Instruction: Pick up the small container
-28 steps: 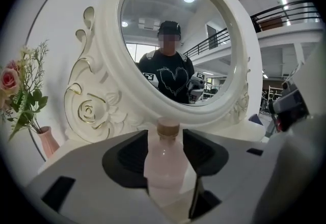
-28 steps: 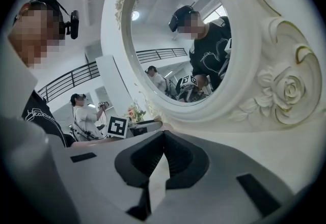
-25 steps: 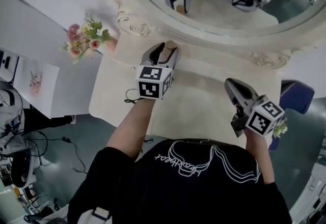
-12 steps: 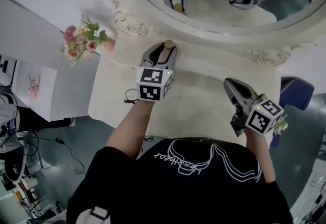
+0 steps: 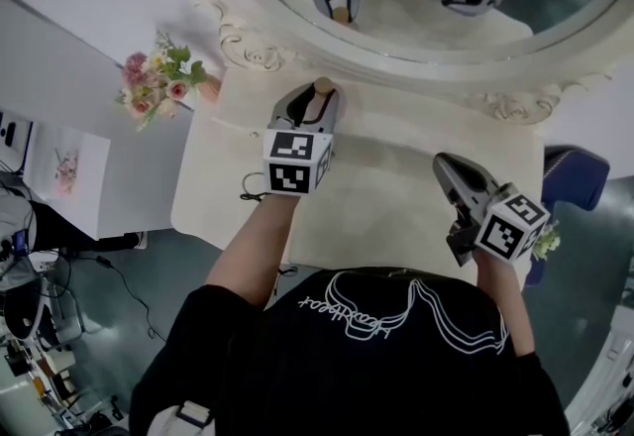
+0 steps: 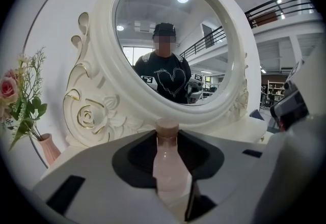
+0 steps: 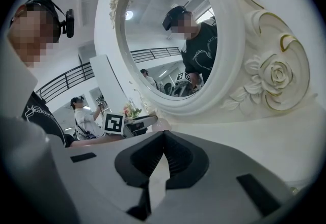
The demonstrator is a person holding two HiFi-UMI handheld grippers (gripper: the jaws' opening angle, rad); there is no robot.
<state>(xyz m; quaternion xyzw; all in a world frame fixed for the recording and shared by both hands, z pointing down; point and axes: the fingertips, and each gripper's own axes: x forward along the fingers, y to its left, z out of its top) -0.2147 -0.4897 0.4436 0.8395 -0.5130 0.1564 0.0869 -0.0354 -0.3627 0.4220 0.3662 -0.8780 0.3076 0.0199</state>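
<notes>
Steady, my left gripper (image 5: 313,105) jaws are closing round the small container (image 6: 167,164), right gripper (image 7: 161,141) clenched empty, and an off-centre pinch could topple it.

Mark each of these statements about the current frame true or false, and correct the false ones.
1. A small pink bottle stands between the left gripper's jaws. True; the jaws are closing on it.
2. The right gripper holds the bottle. False: it is empty, jaws together, over the dressing table.
3. The flower vase stands at the table's right end. False: it is at the left end.
4. The bottle stands upright before the mirror. True.
</notes>
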